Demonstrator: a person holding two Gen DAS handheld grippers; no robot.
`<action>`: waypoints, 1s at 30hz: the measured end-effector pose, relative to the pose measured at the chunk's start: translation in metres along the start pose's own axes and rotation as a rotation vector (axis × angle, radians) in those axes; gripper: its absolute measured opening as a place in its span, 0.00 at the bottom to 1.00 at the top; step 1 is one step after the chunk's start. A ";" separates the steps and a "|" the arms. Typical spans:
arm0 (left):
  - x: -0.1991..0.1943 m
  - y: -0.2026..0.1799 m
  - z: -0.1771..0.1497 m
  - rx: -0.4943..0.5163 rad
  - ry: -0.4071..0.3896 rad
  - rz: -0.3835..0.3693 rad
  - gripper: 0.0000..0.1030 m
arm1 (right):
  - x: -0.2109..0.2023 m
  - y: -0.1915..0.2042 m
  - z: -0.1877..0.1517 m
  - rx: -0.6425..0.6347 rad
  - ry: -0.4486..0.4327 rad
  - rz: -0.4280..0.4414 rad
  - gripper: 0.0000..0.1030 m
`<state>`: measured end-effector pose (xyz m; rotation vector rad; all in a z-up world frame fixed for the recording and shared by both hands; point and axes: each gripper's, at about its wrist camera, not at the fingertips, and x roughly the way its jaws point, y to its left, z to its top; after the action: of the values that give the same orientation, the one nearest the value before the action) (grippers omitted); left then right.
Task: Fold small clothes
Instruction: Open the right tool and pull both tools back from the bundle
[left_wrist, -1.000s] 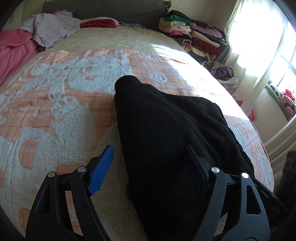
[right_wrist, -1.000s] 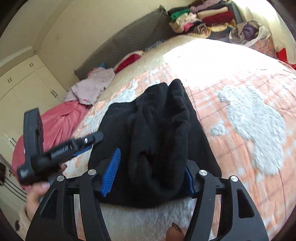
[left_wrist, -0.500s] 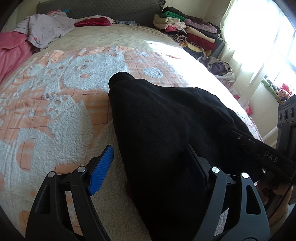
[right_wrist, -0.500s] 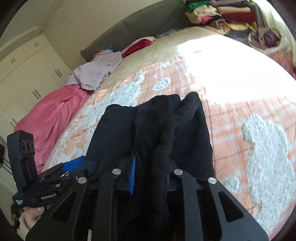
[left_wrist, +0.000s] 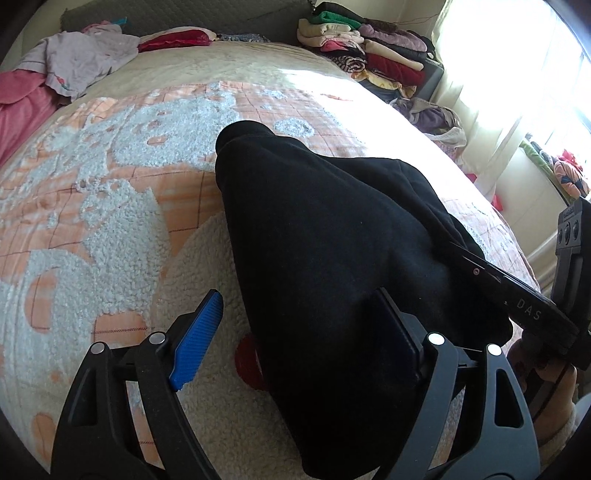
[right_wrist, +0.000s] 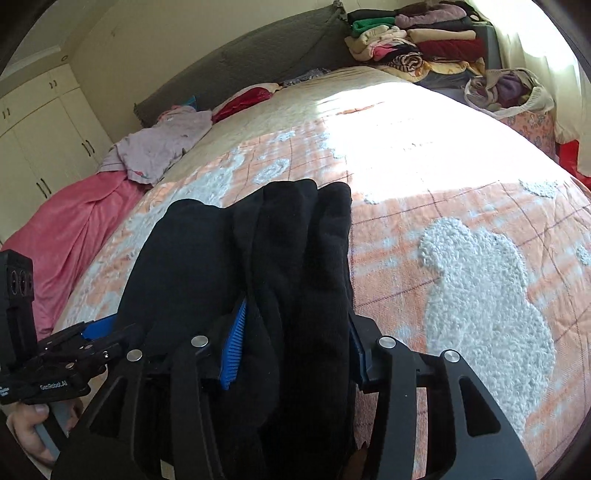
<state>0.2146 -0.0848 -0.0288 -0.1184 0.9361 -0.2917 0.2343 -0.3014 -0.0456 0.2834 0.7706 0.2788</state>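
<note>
A black fleece garment (left_wrist: 325, 229) lies bunched lengthwise on the orange and white blanket (left_wrist: 110, 221). My left gripper (left_wrist: 299, 295) straddles its near left edge. Its jaws are opening; the blue left pad (left_wrist: 199, 339) stands clear over the blanket, and the right finger is against the cloth. In the right wrist view a thick fold of the garment (right_wrist: 229, 251) fills the gap of my right gripper (right_wrist: 295, 314). Its jaws are opening too, and the blue pad (right_wrist: 232, 343) shows beside the fold. The left gripper (right_wrist: 55, 354) sits at the garment's left, the right gripper (left_wrist: 517, 295) at its right.
Stacked folded clothes (left_wrist: 369, 48) sit past the far right corner of the bed, with a basket of laundry (right_wrist: 509, 88) beside them. A lilac garment (left_wrist: 81, 59) and a pink cover (left_wrist: 18, 110) lie at the far left. A wardrobe (right_wrist: 37, 140) stands left; a bright window (left_wrist: 517, 55) right.
My right gripper closed on a fold of the black garment, then widened again. It shifted inward and now shows at the right edge of the left wrist view. The left gripper stayed put.
</note>
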 end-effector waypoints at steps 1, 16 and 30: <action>0.000 0.000 0.000 -0.001 0.000 0.000 0.72 | -0.004 0.002 -0.002 -0.008 -0.004 -0.016 0.43; -0.019 -0.002 -0.012 0.016 -0.015 -0.005 0.75 | -0.044 0.016 -0.026 -0.057 -0.043 -0.168 0.56; -0.074 -0.003 -0.025 0.036 -0.131 0.007 0.91 | -0.122 0.048 -0.047 -0.132 -0.218 -0.200 0.95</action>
<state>0.1522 -0.0653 0.0147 -0.1005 0.8008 -0.2910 0.1103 -0.2920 0.0172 0.1082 0.5570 0.1061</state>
